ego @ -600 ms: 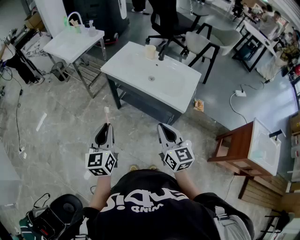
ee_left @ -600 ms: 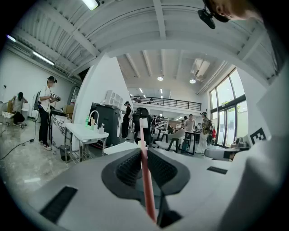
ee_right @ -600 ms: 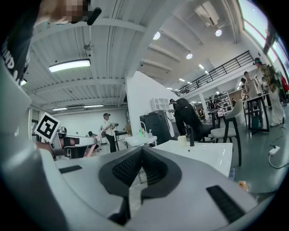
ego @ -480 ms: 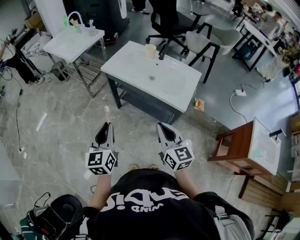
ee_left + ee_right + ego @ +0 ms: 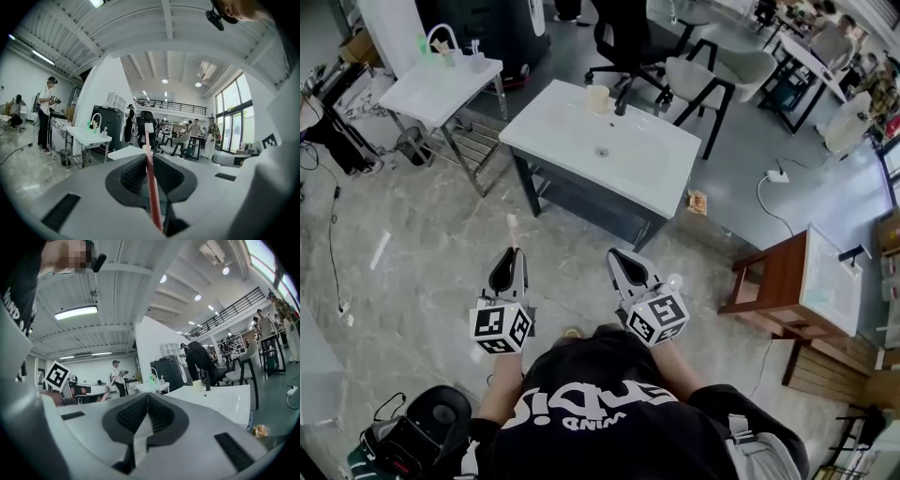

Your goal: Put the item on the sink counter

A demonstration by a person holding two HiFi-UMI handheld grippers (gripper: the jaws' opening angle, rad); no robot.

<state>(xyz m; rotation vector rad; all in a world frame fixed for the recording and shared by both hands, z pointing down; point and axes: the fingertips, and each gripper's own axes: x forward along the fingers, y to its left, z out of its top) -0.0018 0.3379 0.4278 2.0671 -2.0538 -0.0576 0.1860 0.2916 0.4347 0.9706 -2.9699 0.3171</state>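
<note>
My left gripper [image 5: 510,253] is shut on a pink toothbrush [image 5: 151,178] whose head [image 5: 512,221] sticks out past the jaw tips and points forward. It is held over the floor, well short of the white sink counter [image 5: 652,178]. That counter has a black tap [image 5: 622,99] and a beige cup [image 5: 598,97] at its far edge. My right gripper [image 5: 619,255] is level with the left one and shut, with nothing between its pads [image 5: 140,416]. The same sink counter [image 5: 220,401] lies ahead in the right gripper view.
A second white sink stand [image 5: 441,84] with bottles is at the back left, and a wooden sink cabinet [image 5: 802,281] stands at the right. Black office chairs [image 5: 623,37] sit behind the counter. A bag [image 5: 412,436] lies on the floor by the person's left leg.
The person has stepped slightly forward, so both grippers sit a little nearer the sink counter. Both grips are unchanged.
</note>
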